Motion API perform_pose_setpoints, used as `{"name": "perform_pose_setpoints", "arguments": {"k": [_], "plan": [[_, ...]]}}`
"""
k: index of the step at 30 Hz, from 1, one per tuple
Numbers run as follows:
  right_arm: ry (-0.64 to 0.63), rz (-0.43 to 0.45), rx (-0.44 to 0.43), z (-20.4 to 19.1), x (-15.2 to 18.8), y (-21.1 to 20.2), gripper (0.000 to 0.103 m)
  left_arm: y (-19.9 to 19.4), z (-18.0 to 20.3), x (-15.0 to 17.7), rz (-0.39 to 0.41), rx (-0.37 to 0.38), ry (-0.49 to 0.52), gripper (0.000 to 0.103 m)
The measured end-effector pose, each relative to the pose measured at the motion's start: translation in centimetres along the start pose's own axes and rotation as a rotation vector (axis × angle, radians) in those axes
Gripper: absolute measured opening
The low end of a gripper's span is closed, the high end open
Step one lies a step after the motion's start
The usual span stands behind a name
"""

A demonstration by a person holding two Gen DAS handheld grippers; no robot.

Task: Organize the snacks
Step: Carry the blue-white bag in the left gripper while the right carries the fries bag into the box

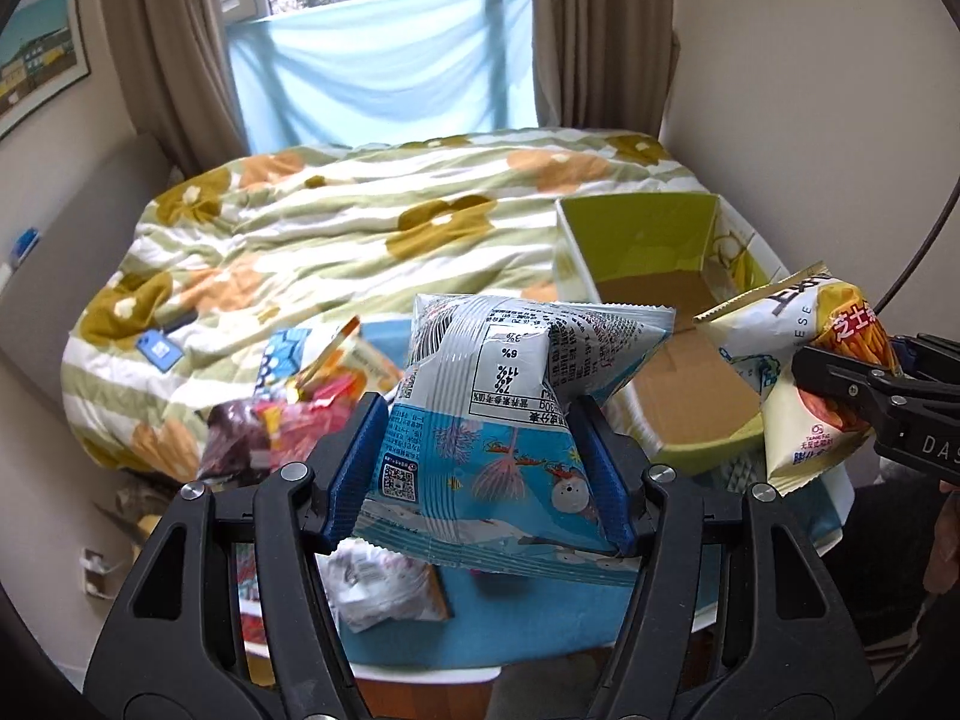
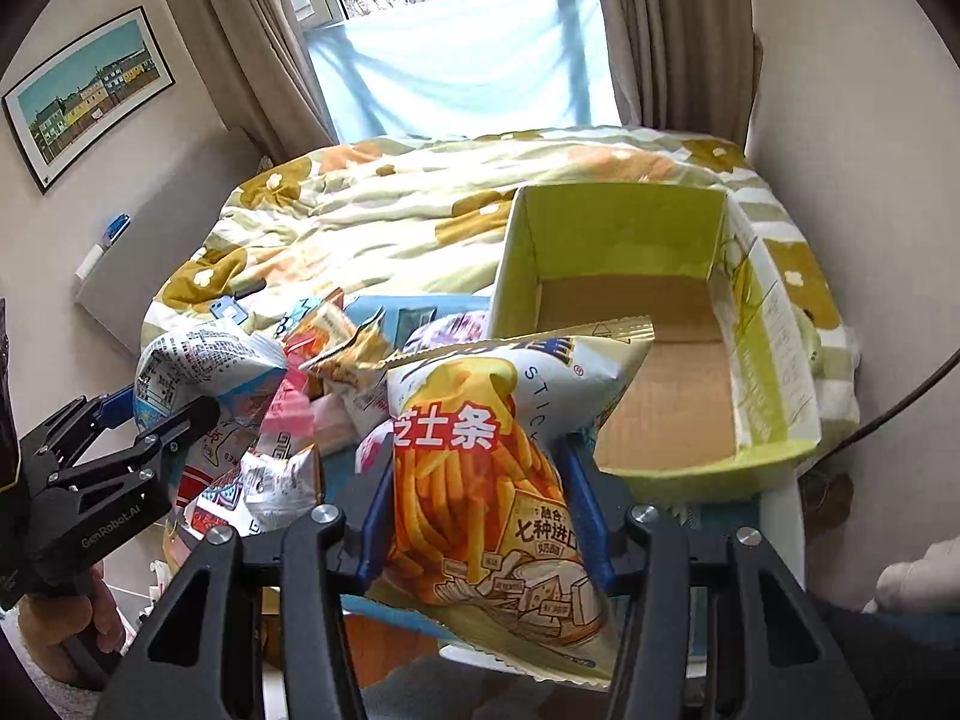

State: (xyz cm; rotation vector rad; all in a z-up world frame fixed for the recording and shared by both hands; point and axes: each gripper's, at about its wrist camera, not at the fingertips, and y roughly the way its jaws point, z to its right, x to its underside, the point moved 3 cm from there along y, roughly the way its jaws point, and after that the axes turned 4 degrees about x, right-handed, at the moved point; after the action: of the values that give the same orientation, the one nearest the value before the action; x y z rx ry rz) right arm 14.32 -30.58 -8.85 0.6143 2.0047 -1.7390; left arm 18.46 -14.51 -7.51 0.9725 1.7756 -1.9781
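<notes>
My left gripper [image 1: 480, 420] is shut on a blue and silver snack bag [image 1: 504, 396], lifted above the blue table. The same blue and silver snack bag [image 2: 210, 372] shows at the left of the right wrist view, in the left gripper [image 2: 174, 414]. My right gripper [image 2: 474, 474] is shut on a cream and orange cheese-stick bag [image 2: 480, 480], raised just in front of the open green cardboard box [image 2: 774, 360]. That cheese-stick bag [image 1: 798, 384] also hangs at the right of the left wrist view, beside the box [image 1: 636, 240], pinched by the right gripper [image 1: 840, 378].
A pile of other snack packets [image 2: 336, 372] lies on the blue table [image 1: 528, 618] left of the box. A silvery packet [image 1: 384, 588] sits under the left gripper. Behind is a bed with a flowered quilt [image 1: 336, 222]. A hand [image 2: 72, 630] holds the left gripper.
</notes>
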Motion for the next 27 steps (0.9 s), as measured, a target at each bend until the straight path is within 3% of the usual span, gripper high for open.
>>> {"name": "perform_pose_setpoints", "arguments": {"k": [5, 10, 19, 21, 23, 27], "plan": [[0.017, 0.037, 0.042, 4.1, -4.4, 0.4, 0.047, 4.5, 4.4, -5.6, 0.011, 0.065, 0.044, 0.059], [0.062, 0.052, 0.084, 8.1, -7.5, 1.6, 0.047, 11.0, 8.4, -10.4, -0.029, 0.113, 0.078, 0.059], [0.132, 0.018, 0.178, 14.6, -11.8, 5.1, 0.047, 21.8, 13.7, -14.5, -0.138, 0.151, 0.164, 0.06], [0.141, 0.008, 0.192, 15.6, -12.3, 5.9, 0.047, 22.8, 14.1, -14.8, -0.127, 0.13, 0.187, 0.065], [0.16, -0.009, 0.189, 16.4, -12.5, 6.9, 0.047, 23.1, 14.0, -14.8, -0.11, 0.098, 0.209, 0.099], [0.182, -0.05, 0.18, 17.6, -12.9, 8.5, 0.047, 22.8, 13.3, -14.6, -0.085, 0.105, 0.223, 0.102]]}}
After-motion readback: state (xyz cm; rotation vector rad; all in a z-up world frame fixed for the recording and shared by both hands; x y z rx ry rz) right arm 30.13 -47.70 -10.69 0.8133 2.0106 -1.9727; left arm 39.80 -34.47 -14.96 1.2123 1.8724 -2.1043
